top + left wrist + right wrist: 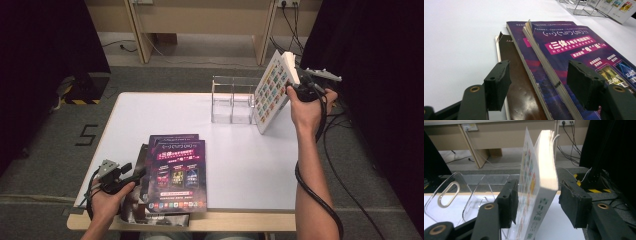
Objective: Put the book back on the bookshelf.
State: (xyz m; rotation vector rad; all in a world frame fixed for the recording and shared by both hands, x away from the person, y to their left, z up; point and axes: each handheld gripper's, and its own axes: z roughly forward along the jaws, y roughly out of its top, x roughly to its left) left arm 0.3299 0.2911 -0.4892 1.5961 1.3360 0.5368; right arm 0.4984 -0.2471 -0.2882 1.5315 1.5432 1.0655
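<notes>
The thick white book (272, 90) — covered in small colourful pictures — stands tilted between the right gripper (537, 205)'s spread jaws.

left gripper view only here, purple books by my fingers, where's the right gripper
Observer: The right gripper is raised at the far right of the table, at the top edge of a white book.
Operator: is that book lying flat
Observer: No, it stands tilted, and its lower edge seems to rest on the table beside the clear stand.
Operator: gripped tight
Observer: It doesn't look so. In the right gripper view the book sits inside the gripper, but a gap shows between one of its fingers and the page edges.
</notes>
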